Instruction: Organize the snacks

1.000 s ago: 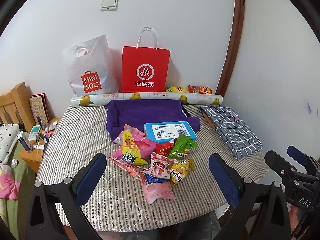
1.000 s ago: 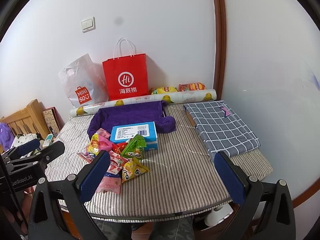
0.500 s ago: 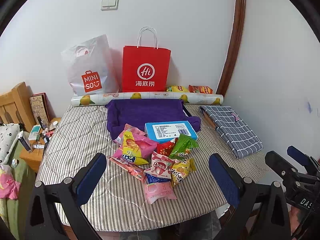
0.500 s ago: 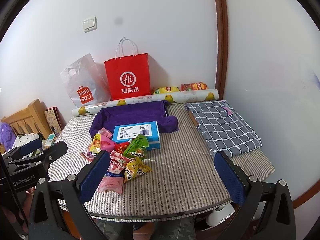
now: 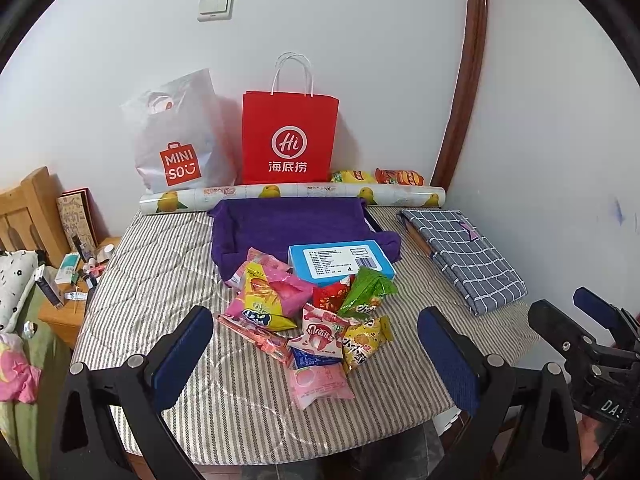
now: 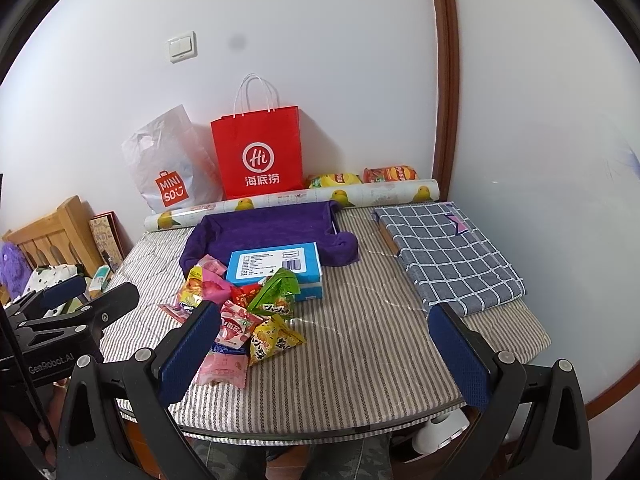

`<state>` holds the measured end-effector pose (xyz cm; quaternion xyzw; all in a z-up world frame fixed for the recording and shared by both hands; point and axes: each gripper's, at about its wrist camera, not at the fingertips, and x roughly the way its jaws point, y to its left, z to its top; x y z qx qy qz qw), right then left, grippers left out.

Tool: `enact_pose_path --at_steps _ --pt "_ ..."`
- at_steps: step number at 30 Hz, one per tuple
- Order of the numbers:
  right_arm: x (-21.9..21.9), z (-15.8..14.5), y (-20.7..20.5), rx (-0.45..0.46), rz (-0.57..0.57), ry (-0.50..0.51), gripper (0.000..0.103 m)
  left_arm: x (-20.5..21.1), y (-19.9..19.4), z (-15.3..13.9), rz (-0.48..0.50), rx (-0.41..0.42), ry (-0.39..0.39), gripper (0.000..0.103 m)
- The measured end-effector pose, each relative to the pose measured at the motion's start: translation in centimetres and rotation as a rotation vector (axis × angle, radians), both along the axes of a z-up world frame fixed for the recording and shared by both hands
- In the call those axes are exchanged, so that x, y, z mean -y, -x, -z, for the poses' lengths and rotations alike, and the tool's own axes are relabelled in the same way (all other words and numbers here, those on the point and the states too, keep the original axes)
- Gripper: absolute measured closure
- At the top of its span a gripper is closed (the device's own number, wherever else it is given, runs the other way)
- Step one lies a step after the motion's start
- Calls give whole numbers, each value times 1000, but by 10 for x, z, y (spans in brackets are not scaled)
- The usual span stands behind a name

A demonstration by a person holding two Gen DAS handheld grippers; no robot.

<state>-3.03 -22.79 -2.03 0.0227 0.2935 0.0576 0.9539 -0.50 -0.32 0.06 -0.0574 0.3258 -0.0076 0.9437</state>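
Little had changed over the last second: both views had only drifted slightly, and nothing on the table had been touched. The left gripper and the right gripper hovered off the near edge with their jaws spread wide and nothing between them. The snacks lay heaped at the middle of the table, toward the near edge, against a blue box that sat on a purple cloth. A red paper bag stood at the far edge. Organizing had apparently not begun; the first pick seemed yet to come.
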Motion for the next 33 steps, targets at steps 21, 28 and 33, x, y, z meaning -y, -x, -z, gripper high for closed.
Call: enact_pose_path --at_steps 21,28,33 --pt "-24 47 -38 -43 -53 -10 1 -26 -40 57 -24 -76 19 0" --pt "-37 80 -66 -128 -121 -55 1 -61 -62 91 -84 -138 59 0" --pt "-52 106 -87 -195 -166 -70 1 -90 -74 115 -154 -184 79 1"
